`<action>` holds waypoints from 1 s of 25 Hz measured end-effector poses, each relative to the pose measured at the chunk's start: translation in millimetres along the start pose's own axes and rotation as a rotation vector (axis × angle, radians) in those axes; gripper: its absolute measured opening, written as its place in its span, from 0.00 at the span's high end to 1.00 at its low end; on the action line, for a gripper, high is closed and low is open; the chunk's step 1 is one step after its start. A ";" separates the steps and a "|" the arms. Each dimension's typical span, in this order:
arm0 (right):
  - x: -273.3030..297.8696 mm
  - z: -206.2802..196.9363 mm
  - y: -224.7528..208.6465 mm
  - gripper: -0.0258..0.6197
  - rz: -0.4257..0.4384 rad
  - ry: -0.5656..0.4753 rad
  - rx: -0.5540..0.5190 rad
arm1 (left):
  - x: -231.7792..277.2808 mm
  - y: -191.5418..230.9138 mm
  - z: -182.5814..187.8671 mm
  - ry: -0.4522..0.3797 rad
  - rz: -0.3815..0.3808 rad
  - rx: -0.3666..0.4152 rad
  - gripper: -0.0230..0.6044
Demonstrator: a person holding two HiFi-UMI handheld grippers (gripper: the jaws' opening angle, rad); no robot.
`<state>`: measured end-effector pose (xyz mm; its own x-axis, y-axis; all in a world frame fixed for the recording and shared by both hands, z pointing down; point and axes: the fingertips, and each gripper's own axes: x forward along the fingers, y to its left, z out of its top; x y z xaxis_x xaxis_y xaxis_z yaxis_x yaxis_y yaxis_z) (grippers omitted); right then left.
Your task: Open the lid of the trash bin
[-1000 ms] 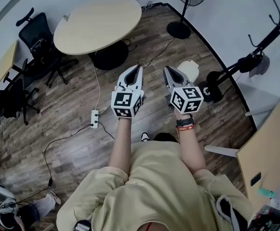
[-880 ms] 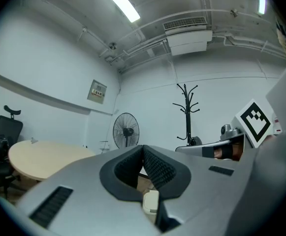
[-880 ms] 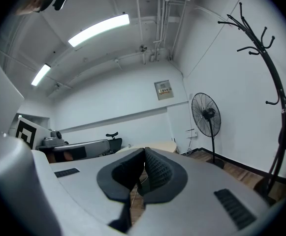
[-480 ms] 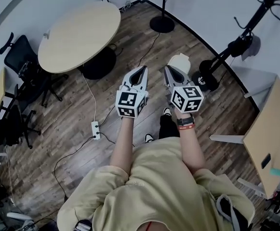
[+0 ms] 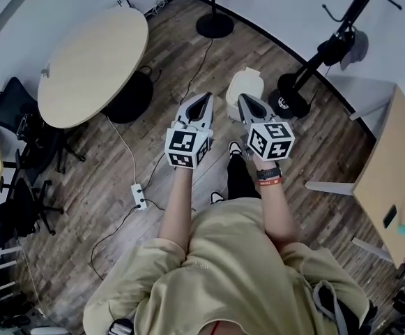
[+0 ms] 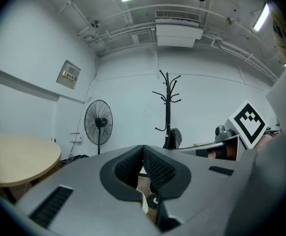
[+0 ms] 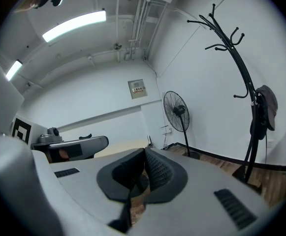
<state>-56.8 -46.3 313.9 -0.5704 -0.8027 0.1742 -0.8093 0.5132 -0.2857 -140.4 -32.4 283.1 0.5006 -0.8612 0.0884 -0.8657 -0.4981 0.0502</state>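
A cream-white trash bin (image 5: 245, 88) stands on the wooden floor with its lid down, just beyond both grippers in the head view. My left gripper (image 5: 203, 98) is held at chest height with its jaws pressed together and nothing between them; its tip points to the left of the bin. My right gripper (image 5: 243, 100) is beside it, also shut and empty, and its tip overlaps the bin's near edge. In the left gripper view the gripper (image 6: 143, 149) is shut, and the right gripper view likewise shows the gripper (image 7: 145, 152) shut. Both grippers are well above the bin.
A round wooden table (image 5: 90, 65) stands at the left, with office chairs (image 5: 21, 128) beyond it. A fan base (image 5: 214, 25) and a coat stand base (image 5: 289, 103) flank the bin. A power strip (image 5: 139, 195) and cables lie on the floor. A desk (image 5: 390, 180) is at the right.
The person has walked forward: the bin, table and stands have slid down and towards the grippers in the head view. Both grippers stay shut and side by side.
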 end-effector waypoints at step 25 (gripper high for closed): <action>92.1 -84.8 -210.0 0.93 -0.123 0.225 0.182 | 222.1 -7.4 -126.2 0.263 -0.162 -0.082 0.93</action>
<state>48.8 -202.2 469.8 -0.5025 -0.7579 0.4160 -0.8477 0.3371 -0.4097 -23.0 -207.1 427.9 0.6240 -0.7101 0.3263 -0.7772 -0.6075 0.1642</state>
